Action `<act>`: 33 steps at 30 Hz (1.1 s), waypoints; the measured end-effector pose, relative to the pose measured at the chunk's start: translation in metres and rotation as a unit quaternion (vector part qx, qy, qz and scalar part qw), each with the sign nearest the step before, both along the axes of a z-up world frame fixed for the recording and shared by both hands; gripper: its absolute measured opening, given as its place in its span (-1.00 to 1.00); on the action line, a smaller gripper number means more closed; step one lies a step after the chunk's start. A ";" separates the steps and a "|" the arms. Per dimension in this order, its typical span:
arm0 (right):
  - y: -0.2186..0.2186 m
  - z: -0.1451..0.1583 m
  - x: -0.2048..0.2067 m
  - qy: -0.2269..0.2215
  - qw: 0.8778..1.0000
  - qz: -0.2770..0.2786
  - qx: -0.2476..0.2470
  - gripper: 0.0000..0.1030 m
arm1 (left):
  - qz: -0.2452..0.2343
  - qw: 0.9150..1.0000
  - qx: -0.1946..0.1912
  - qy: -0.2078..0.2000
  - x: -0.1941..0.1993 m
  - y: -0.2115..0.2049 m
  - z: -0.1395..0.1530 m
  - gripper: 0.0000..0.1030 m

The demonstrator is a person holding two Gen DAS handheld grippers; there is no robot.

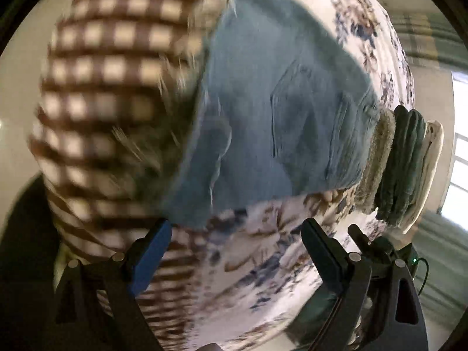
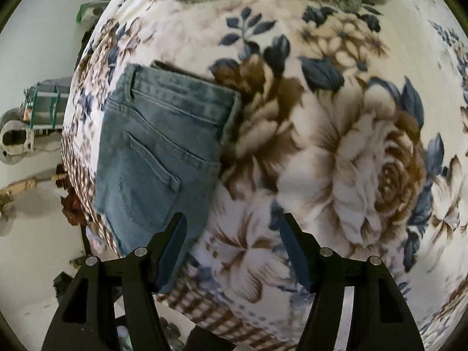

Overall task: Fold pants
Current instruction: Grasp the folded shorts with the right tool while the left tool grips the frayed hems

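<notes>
Item: folded denim pants (image 2: 163, 146), laid on a floral blanket (image 2: 336, 161), back pocket uppermost; no legible label is seen. Left gripper (image 1: 237, 251) and right gripper (image 2: 234, 245): jaws spread, nothing held. Folded towels (image 1: 400, 163) are stacked beside.

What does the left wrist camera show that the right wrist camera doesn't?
Only the left wrist view shows a brown checked blanket, the teal and white folded cloths in the stack, and a window. Only the right wrist view shows a big brown rose print and floor clutter. Both show the folded jeans on the floral blanket, a shaggy grey-green towel, and open fingers holding nothing.
</notes>
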State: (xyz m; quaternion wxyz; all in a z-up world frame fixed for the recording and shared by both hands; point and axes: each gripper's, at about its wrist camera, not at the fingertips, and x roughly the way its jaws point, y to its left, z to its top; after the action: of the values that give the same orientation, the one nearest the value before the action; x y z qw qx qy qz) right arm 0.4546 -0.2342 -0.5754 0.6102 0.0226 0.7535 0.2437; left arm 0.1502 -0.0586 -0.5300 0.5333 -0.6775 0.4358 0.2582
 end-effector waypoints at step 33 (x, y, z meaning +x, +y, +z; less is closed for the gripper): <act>0.012 -0.052 0.001 -0.026 0.973 -0.133 0.186 -0.51 | 0.150 0.987 0.054 -0.032 -0.030 0.046 -0.009 -0.51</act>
State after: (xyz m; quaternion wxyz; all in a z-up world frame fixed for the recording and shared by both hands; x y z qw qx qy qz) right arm 0.4559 -0.2219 -0.6277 0.6415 0.2297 0.6690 0.2970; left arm 0.1198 -0.0128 -0.5390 0.5379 -0.7134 0.2977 0.3364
